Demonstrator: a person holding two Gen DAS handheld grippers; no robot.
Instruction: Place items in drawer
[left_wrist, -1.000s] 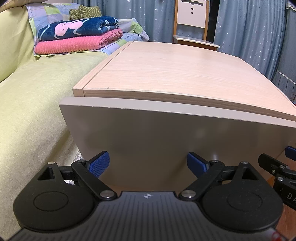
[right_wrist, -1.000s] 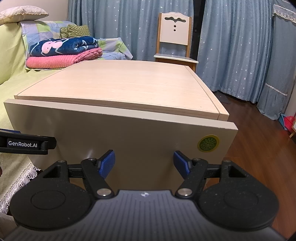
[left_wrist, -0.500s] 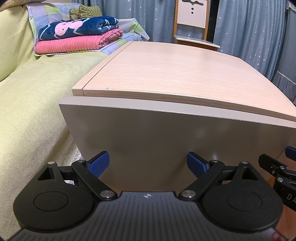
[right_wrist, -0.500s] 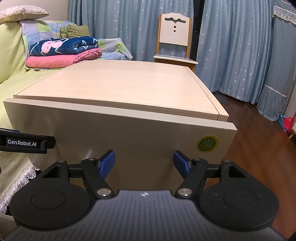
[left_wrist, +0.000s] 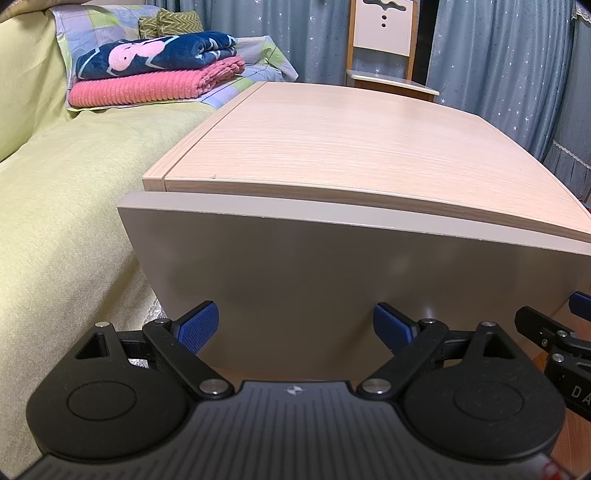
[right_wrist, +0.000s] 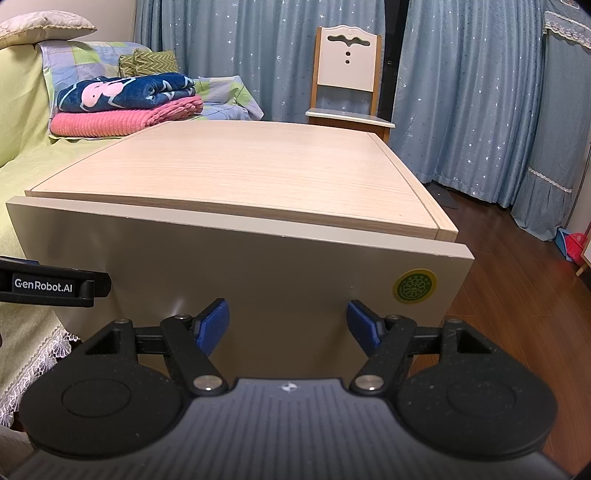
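Item 1: pale wood-grain cabinet (left_wrist: 343, 147) with a bare top, standing beside a bed with a yellow-green cover (left_wrist: 66, 206).

Item 2: beige flat-fronted drawer panel (left_wrist: 332, 280), directly under the cabinet top. We see it sitting slightly proud of the top edge; no interior shows, so we judge it essentially closed. No handle is visible on its face. A round green sticker (right_wrist: 413, 286) marks its right end.

Item 3: left gripper (left_wrist: 295, 326), blue-padded fingers apart, nothing between them, close to the panel's lower part.

Item 4: right gripper (right_wrist: 288, 325), fingers likewise apart and empty, at the panel's lower right portion, just beside the left gripper.

Item 5: items to be stowed: none in view on the surface. Folded pink and navy blankets (left_wrist: 155, 70) lie well apart on the bed; whether they are the task's items we cannot tell.

Handling note: we judge the step to be opening the drawer. We would hook both sets of fingers under the lower edge, pulling evenly and straight out so the drawer does not rack.
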